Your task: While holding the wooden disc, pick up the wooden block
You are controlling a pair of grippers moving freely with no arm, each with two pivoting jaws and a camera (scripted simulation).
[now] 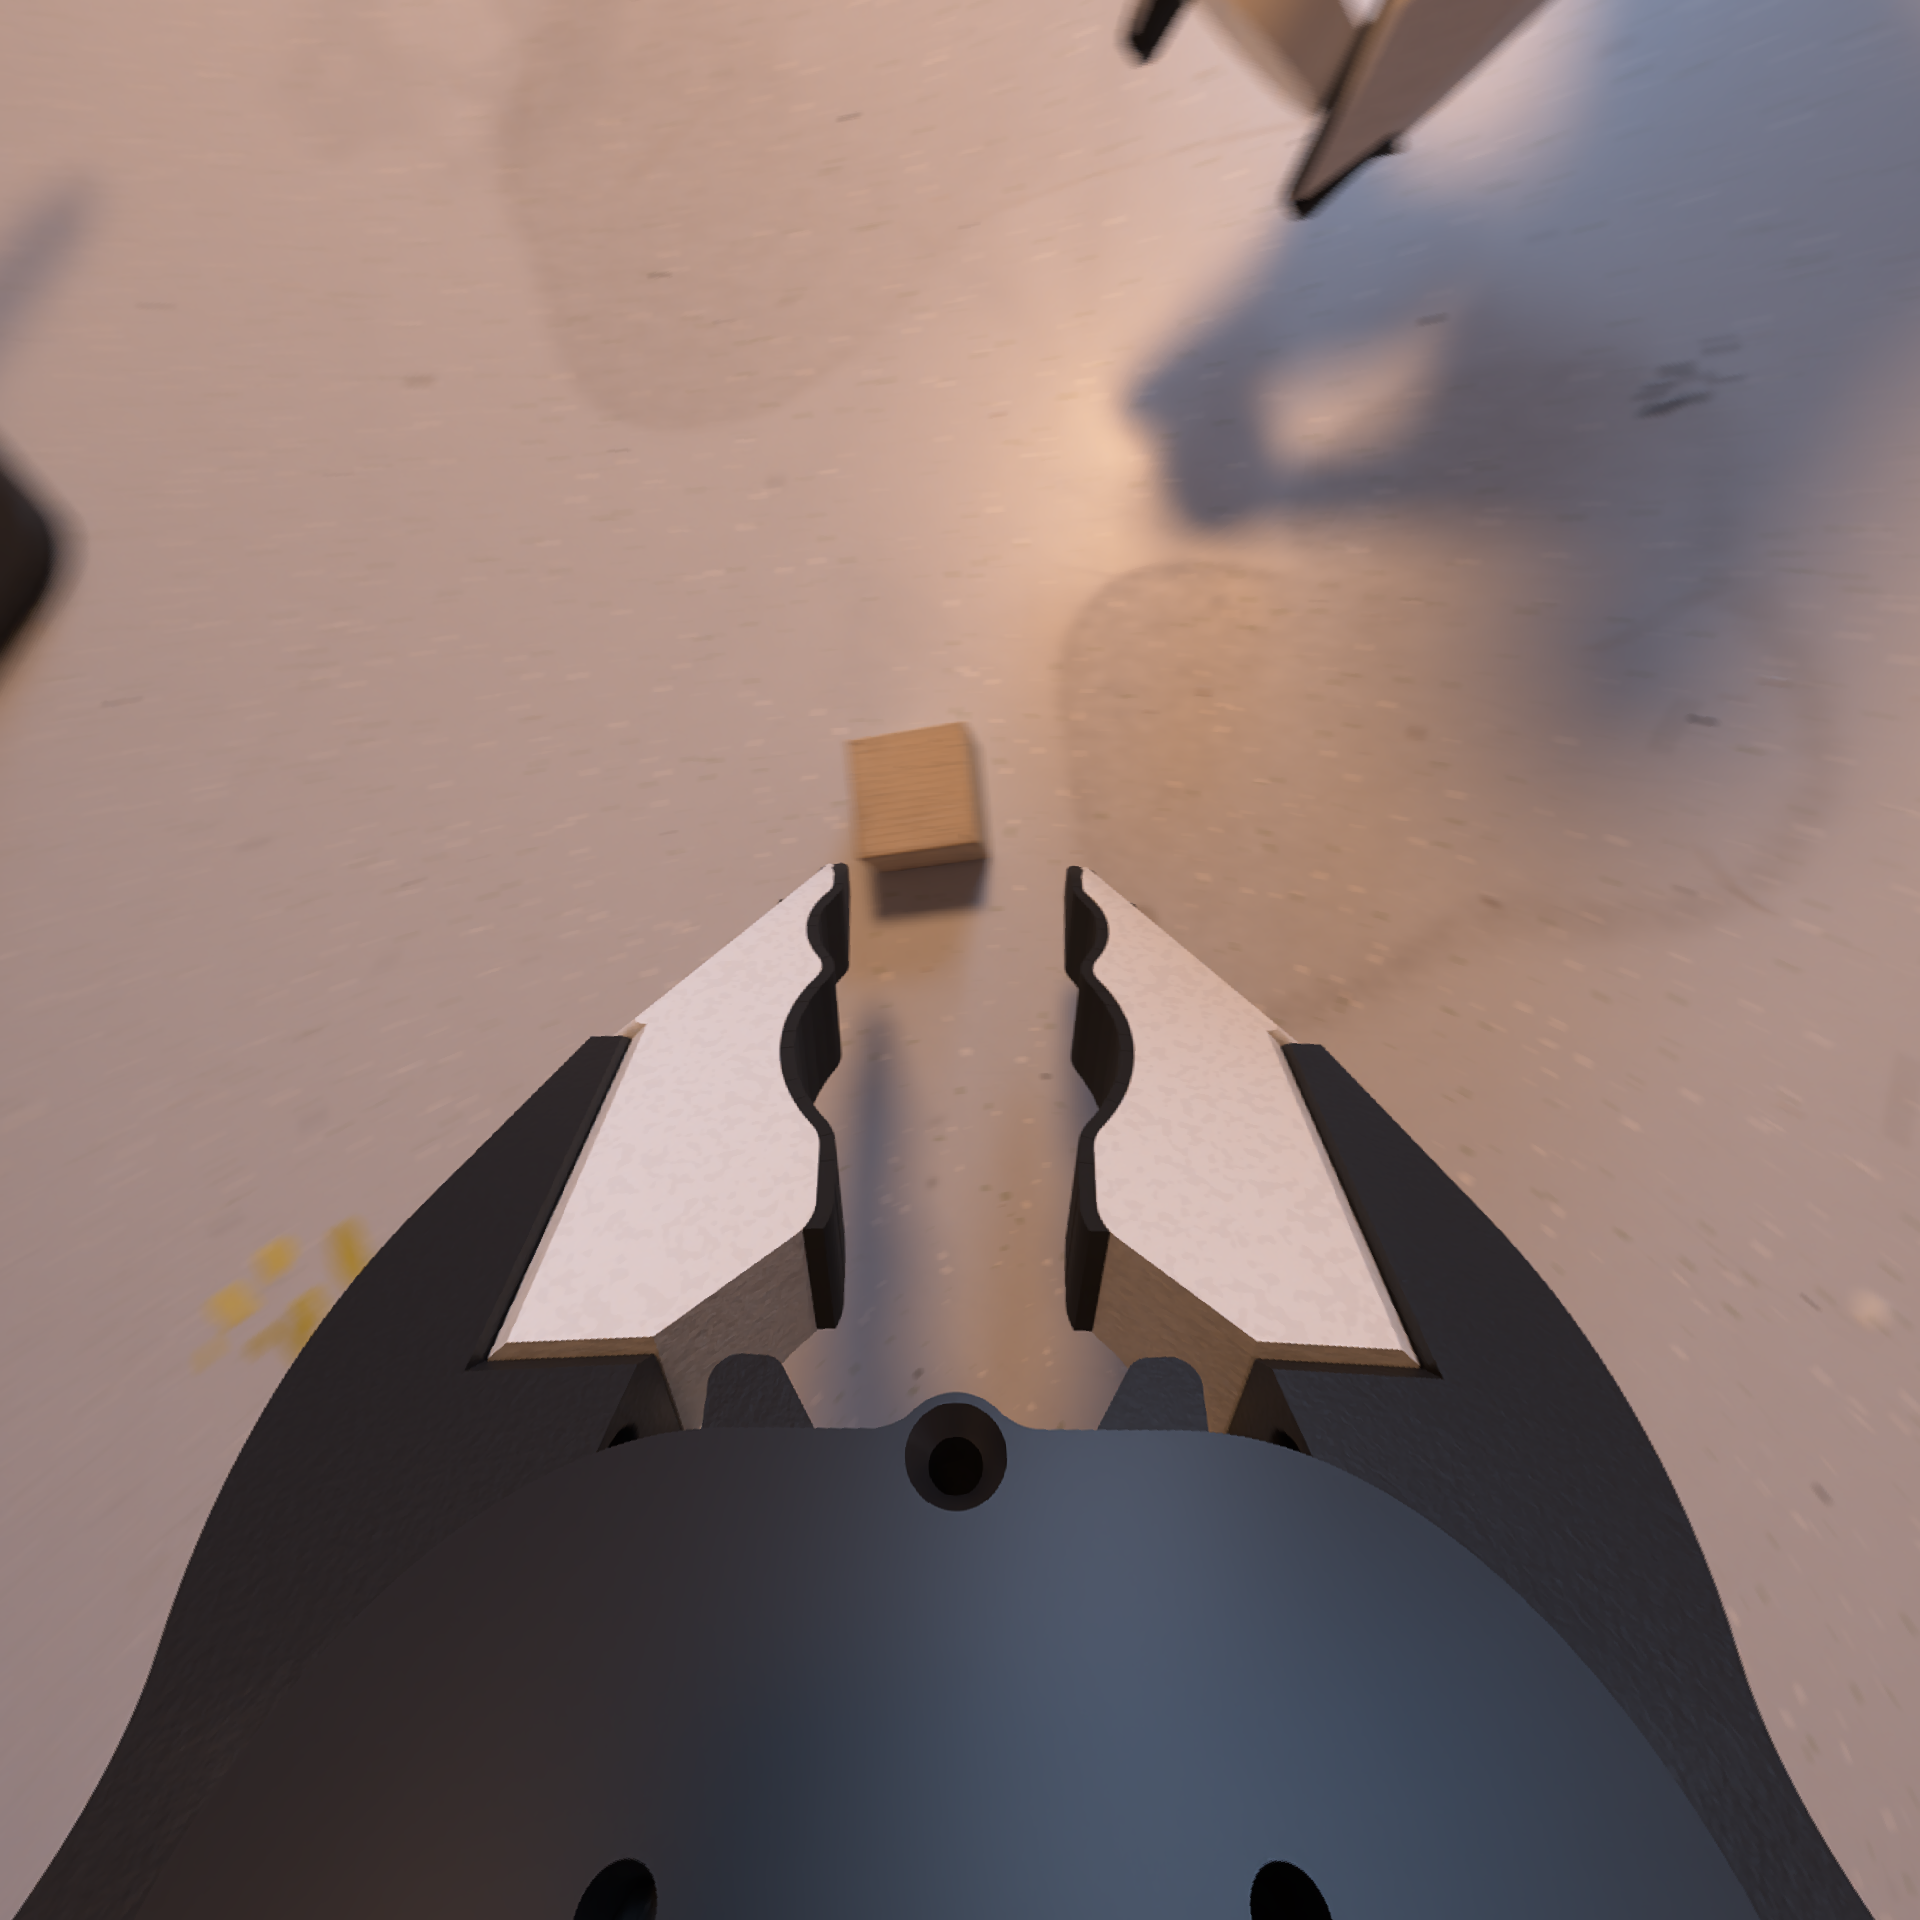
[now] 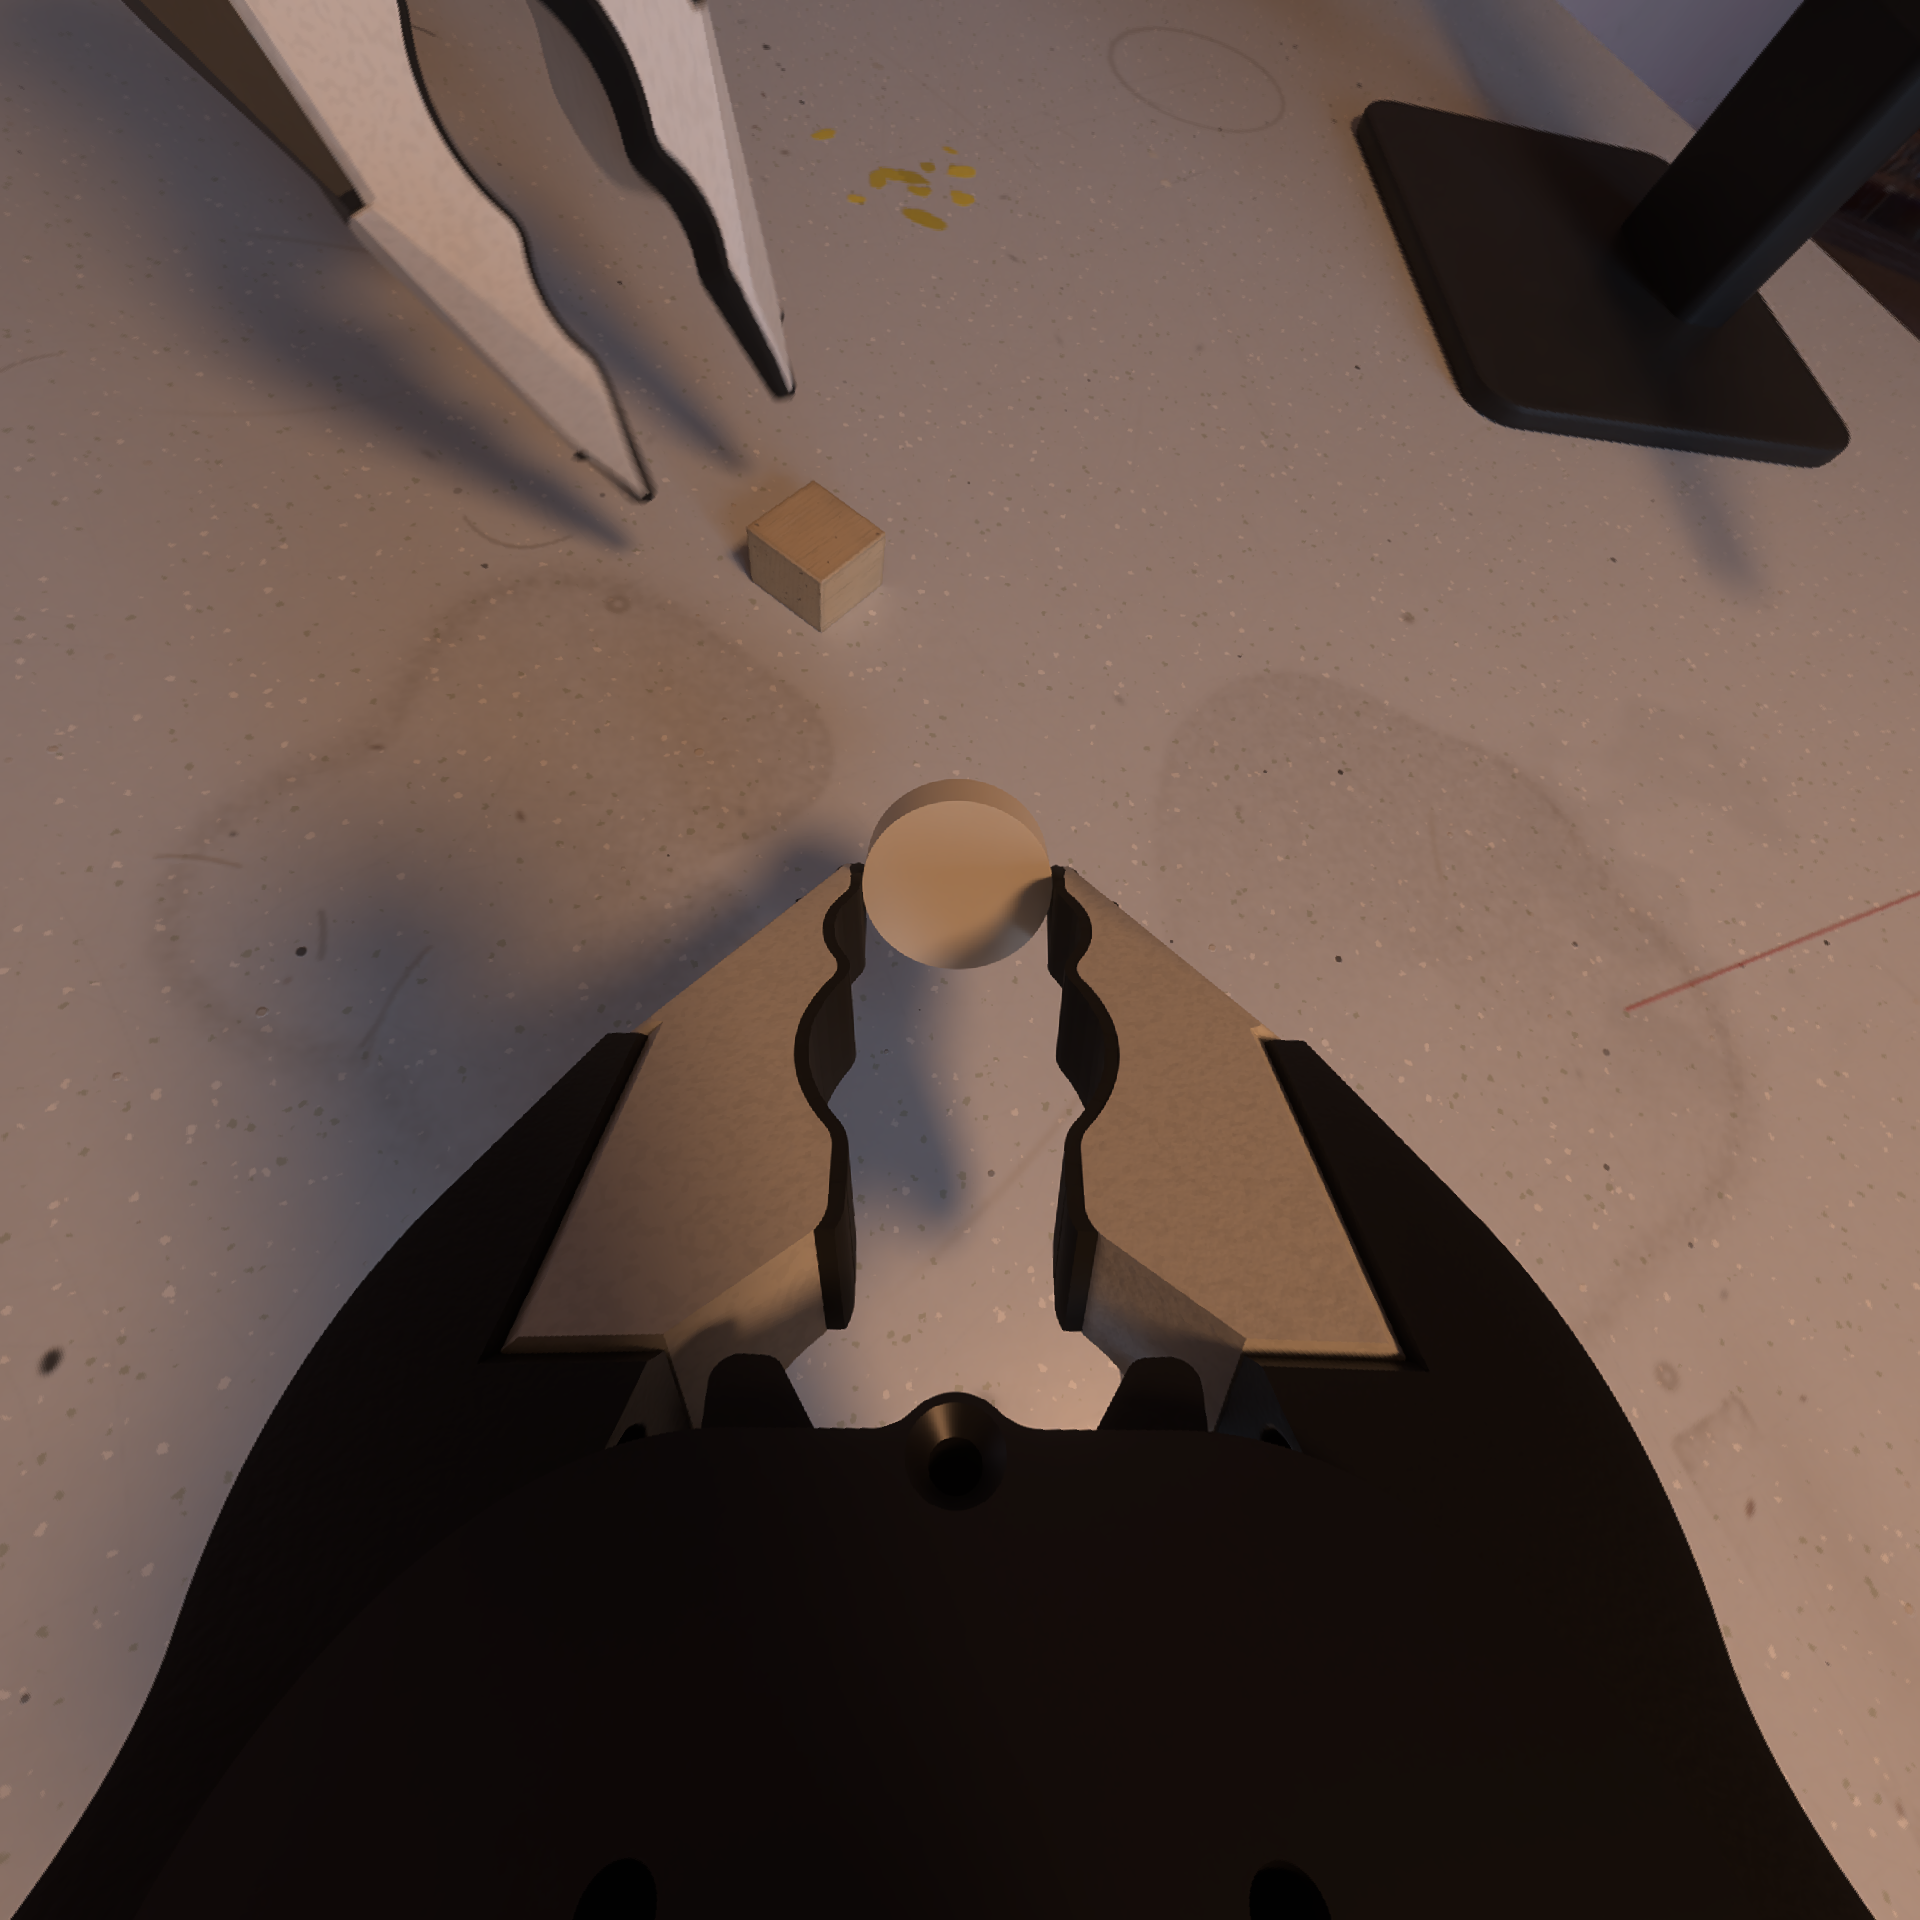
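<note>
A small wooden block (image 1: 916,795) lies on the speckled table, just beyond the tips of my left gripper (image 1: 956,883), which is open and empty above it. In the right wrist view the block (image 2: 816,566) sits ahead, with the left gripper (image 2: 712,442) hovering over it from the upper left. My right gripper (image 2: 954,883) is shut on a round wooden disc (image 2: 954,878), pinched at the fingertips and held above the table. The right gripper (image 1: 1226,114) shows at the top of the left wrist view, blurred.
A black stand with a flat square base (image 2: 1590,291) and a slanted post stands at the far right. A yellow paint spatter (image 2: 920,187) marks the table beyond the block. A dark object (image 1: 21,561) shows at the left edge of the left wrist view.
</note>
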